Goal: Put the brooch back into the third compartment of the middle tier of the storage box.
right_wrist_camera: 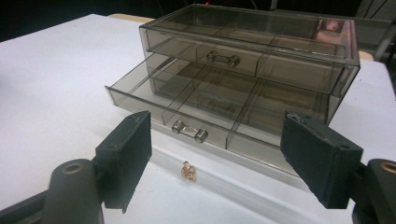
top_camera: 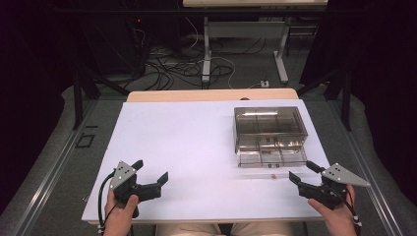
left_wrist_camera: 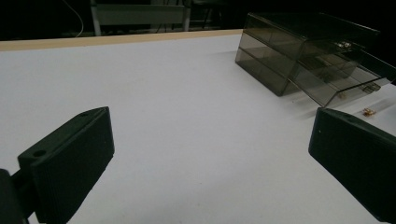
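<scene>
A lab: dark curtains, floor cables (top_camera: 172, 64), white worktable (top_camera: 187, 142).

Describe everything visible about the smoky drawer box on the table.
The drawer box is smoky see-through plastic, standing upright on the right of the white table. The upper drawer is shut; the lower drawer is pulled out, split into compartments, with a small clear bar handle. A small gold item lies on the table before it. Neither tool touches it.

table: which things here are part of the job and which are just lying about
Job: drawer box, its open lower drawer, the small gold piece on the table in front of it, both open tools.
Lying about: cables and table legs on the floor behind.
</scene>
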`<action>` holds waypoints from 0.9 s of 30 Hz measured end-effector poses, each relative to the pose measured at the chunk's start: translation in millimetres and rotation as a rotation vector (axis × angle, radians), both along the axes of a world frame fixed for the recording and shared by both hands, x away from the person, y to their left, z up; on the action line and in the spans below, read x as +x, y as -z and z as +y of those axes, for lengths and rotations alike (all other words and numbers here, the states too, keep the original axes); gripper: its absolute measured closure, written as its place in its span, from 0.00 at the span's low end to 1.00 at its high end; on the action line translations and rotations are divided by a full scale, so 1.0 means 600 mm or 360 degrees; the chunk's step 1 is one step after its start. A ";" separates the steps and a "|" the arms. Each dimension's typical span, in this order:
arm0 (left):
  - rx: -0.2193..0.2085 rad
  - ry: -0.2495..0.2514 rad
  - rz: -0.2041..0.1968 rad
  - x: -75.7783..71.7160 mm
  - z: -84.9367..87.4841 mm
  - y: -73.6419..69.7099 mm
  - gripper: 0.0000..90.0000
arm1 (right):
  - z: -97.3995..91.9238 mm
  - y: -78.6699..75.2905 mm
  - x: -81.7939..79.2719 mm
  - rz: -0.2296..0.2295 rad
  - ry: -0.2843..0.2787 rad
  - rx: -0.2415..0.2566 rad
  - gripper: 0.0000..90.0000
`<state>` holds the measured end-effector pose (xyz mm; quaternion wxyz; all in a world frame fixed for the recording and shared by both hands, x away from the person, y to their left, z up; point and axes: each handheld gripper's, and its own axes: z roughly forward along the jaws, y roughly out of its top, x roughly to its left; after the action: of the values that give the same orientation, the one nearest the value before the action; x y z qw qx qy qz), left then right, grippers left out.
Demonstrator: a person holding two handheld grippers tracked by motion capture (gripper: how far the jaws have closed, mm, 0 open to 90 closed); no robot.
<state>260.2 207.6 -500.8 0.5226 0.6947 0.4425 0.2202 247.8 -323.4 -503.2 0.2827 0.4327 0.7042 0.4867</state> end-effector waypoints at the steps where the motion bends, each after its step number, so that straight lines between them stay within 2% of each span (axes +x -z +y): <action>1: 0.0006 0.0008 0.0004 -0.001 0.000 -0.001 0.00 | 0.000 0.000 0.000 0.0000 0.0000 0.0000 0.28; 6: 0.0004 0.0029 0.0015 -0.002 -0.003 -0.002 0.00 | 0.002 0.001 0.000 -0.0068 0.0016 -0.0062 0.28; 9: -0.0017 0.0019 0.0005 0.000 -0.004 -0.003 0.00 | 0.004 0.004 0.001 -0.0071 0.0010 -0.0079 0.28; 10: -0.0005 0.0012 0.0002 0.001 -0.003 -0.002 0.00 | 0.005 0.004 0.000 -0.0045 0.0013 -0.0074 0.28; 15: -0.0016 0.0006 0.0004 0.001 -0.002 -0.002 0.00 | 0.009 0.004 0.000 -0.0052 -0.0002 -0.0085 0.29; 16: -0.0015 0.0006 0.0003 0.001 -0.002 -0.002 0.00 | 0.012 0.005 -0.002 -0.0024 -0.0016 -0.0086 0.30; 20: -0.0020 0.0011 0.0017 0.001 -0.002 0.000 0.00 | 0.018 0.007 -0.001 -0.0051 -0.0036 -0.0106 0.31; 25: -0.0026 0.0000 0.0013 -0.001 0.003 -0.001 0.00 | 0.021 0.010 0.005 -0.0020 -0.0059 -0.0128 0.35; 26: -0.0019 0.0001 0.0008 -0.001 0.005 -0.002 0.00 | 0.022 0.013 0.009 0.0005 -0.0063 -0.0158 0.36; 27: -0.0038 -0.0007 0.0013 -0.002 0.004 -0.002 0.00 | 0.022 0.013 0.009 0.0005 -0.0063 -0.0158 0.36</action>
<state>258.7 210.3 -499.7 0.5286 0.6883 0.4487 0.2131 253.0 -310.2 -510.8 0.2928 0.4050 0.7364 0.4561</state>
